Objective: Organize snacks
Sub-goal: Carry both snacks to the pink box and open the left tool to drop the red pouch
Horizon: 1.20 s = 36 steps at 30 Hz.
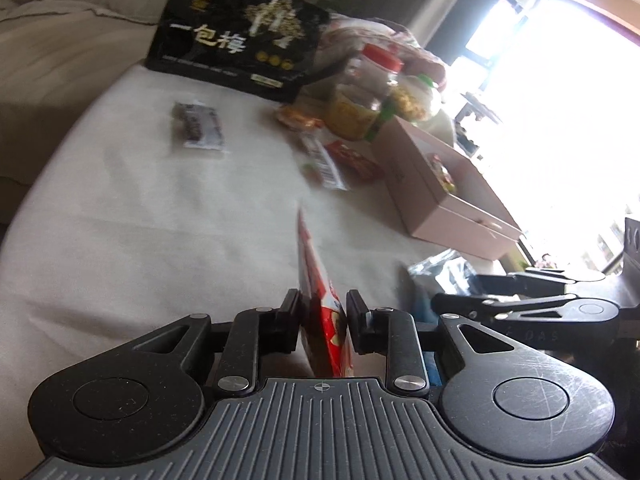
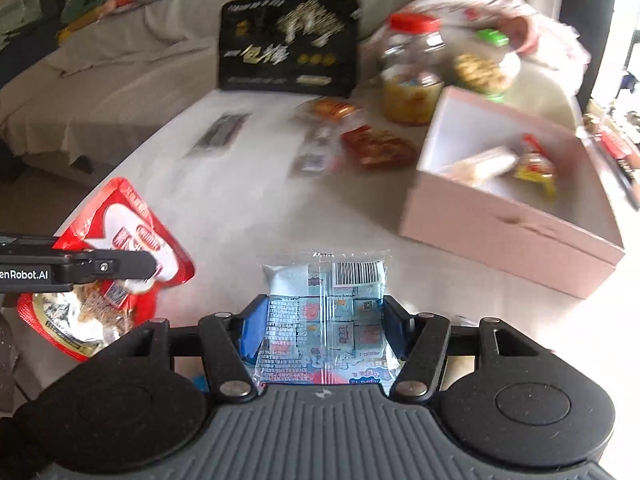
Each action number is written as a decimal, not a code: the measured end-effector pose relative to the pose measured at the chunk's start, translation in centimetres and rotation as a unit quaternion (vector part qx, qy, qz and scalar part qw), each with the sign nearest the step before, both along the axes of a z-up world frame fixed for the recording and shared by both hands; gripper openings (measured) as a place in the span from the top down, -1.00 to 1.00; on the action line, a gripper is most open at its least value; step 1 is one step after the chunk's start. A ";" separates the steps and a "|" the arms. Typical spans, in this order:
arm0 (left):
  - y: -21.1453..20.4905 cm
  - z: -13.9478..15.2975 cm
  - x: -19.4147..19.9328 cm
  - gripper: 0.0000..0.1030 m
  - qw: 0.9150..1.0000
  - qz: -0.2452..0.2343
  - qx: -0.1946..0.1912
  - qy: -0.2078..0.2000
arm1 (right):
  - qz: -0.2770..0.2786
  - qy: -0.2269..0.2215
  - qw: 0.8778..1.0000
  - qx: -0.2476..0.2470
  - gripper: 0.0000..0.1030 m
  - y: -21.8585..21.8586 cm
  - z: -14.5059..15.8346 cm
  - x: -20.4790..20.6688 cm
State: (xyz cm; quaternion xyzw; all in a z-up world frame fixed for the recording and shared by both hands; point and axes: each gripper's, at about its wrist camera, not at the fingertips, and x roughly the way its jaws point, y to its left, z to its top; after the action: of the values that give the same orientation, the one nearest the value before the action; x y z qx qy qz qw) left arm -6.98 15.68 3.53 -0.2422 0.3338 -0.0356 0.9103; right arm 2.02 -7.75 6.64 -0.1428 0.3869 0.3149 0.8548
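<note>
My left gripper is shut on a red snack packet, held edge-on above the white table; the packet also shows in the right wrist view. My right gripper is shut on a light blue snack pack with a barcode. An open pink box stands ahead right of it and holds a yellow-red snack and a pale packet. The box also shows in the left wrist view.
A large black bag stands at the table's far end. A red-lidded jar and a green-lidded jar stand behind the box. Small packets and a dark packet lie mid-table. A sofa lies left.
</note>
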 end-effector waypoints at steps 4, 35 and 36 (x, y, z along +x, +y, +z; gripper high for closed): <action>-2.3 1.0 0.6 0.48 0.999 -0.036 0.000 -0.008 | -0.034 -0.012 0.999 0.017 -0.16 -3.5 1.0 -0.2; -11.5 9.6 18.3 0.58 0.981 -0.164 -0.075 -0.067 | -0.183 -0.157 0.967 0.078 -0.16 -17.6 7.9 7.1; -11.6 10.1 19.8 0.58 0.982 -0.156 -0.071 -0.076 | -0.182 -0.160 0.967 0.079 -0.16 -17.4 8.1 7.5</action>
State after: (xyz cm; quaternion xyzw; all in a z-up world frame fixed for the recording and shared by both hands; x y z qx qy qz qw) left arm 12.79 4.10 13.61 -0.2481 0.2938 -0.2193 0.8966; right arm 9.53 -25.20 14.77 -0.0507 0.2389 0.1567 0.9570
